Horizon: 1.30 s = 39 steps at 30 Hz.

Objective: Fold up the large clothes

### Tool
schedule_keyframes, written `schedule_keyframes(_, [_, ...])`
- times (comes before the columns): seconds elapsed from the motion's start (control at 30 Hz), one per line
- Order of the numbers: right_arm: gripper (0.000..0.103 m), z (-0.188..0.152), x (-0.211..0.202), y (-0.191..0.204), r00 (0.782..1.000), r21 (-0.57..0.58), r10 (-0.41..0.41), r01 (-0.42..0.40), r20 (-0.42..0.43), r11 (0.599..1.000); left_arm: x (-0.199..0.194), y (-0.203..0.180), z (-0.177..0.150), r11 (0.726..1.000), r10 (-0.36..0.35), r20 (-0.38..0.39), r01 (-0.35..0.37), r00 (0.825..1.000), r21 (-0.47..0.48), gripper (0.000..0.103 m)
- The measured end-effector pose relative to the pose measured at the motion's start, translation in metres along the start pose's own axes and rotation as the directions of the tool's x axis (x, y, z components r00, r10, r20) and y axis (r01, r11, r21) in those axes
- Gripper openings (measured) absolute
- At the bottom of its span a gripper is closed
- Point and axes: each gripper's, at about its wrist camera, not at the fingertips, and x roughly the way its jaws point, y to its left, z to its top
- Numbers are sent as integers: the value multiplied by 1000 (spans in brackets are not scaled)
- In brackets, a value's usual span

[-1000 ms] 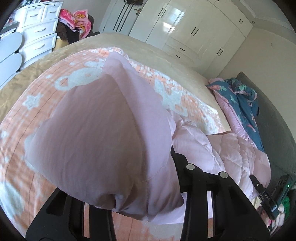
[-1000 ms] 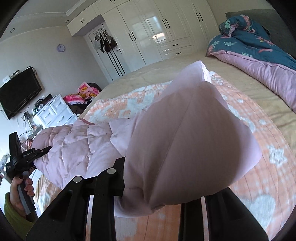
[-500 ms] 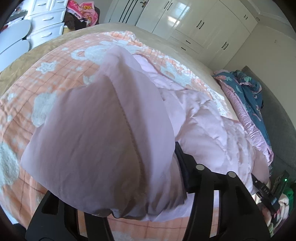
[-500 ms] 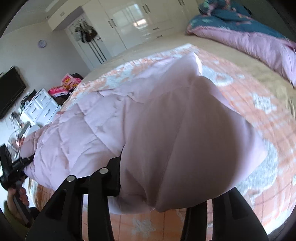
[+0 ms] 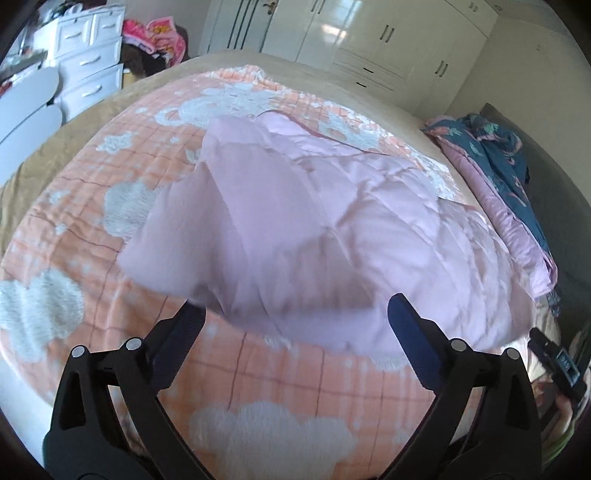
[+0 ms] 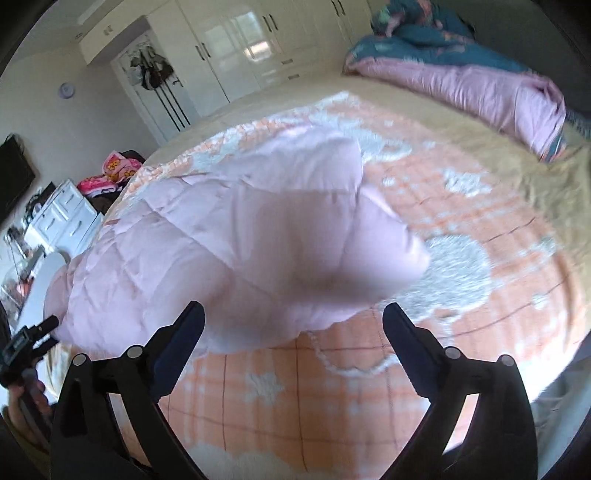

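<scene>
Both tools spread wide, nothing pinched. My left gripper (image 5: 295, 314) and right gripper (image 6: 293, 312) have just been opening; the pink quilted coat (image 5: 332, 229) has dropped clear of the pads, its blurred hem just ahead of the fingertips, not between them.

Just beyond the jaws: coat's near edge lies doubled over on the orange blanket (image 5: 240, 369), bulk running away ahead and toward my other hand. In the right view the same garment (image 6: 221, 240) spreads ahead and left.

Step in hand, as I judge it: release after carrying one fold over. Next move likely calls for re-gripping a fresh edge on each side and folding again; puffy fill may spring the fold open.

Farther off: pink-and-teal bedding (image 6: 461, 74), white wardrobes (image 5: 369, 33).

Writing: small label on my other tool's body, too small to read.
</scene>
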Motion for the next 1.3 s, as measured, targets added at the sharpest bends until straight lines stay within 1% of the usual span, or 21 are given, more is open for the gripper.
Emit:
schedule_keyframes(0.17, [99, -5, -40, 14, 997, -57, 15, -11, 70, 998, -34, -13, -8, 999, 0, 54, -3, 999, 46, 94])
schedule_keyframes(0.23, [99, -7, -58, 21, 994, -84, 30, -22, 101, 996, -48, -16, -10, 998, -14, 78, 9, 997, 54, 94])
schedule_keyframes(0.3, [99, -8, -73, 30, 991, -109, 43, -30, 126, 994, -62, -23, -14, 997, -12, 103, 4, 995, 75, 94])
schedule_keyframes(0.4, [99, -14, -94, 42, 985, -154, 63, -38, 161, 987, -78, -33, -19, 995, -18, 132, 4, 991, 103, 94])
schedule_keyframes(0.5, [99, -19, -112, 54, 979, -191, 65, -28, 194, 981, -93, -40, -24, 993, -29, 153, 11, 988, 117, 94])
schedule_keyframes(0.6, [99, -27, -124, 64, 975, -219, 78, -31, 210, 975, -102, -45, -29, 992, -44, 169, 23, 985, 127, 94])
schedule_keyframes(0.7, [99, -34, -130, 74, 974, -252, 97, -43, 205, 967, -110, -49, -35, 990, -61, 181, 36, 982, 139, 94])
schedule_keyframes(0.77, [99, -41, -131, 80, 974, -261, 106, -52, 199, 964, -112, -53, -40, 987, -63, 186, 33, 981, 159, 94])
schedule_keyframes(0.87, [99, -51, -131, 87, 975, -278, 110, -53, 193, 959, -112, -59, -50, 983, -75, 178, 43, 981, 178, 94])
schedule_keyframes(1.0, [99, -65, -128, 93, 972, -270, 117, -60, 203, 961, -108, -64, -65, 981, -83, 163, 52, 983, 189, 94])
schedule_keyframes(1.13, [99, -75, -114, 98, 983, -290, 83, -32, 163, 957, -100, -68, -78, 981, -85, 145, 57, 986, 187, 94])
schedule_keyframes(1.2, [99, -80, -107, 101, 987, -301, 86, -42, 134, 953, -97, -69, -81, 980, -95, 133, 69, 986, 189, 94])
schedule_keyframes(1.3, [99, -83, -104, 103, 988, -304, 88, -46, 126, 952, -94, -71, -84, 977, -89, 127, 62, 988, 204, 94])
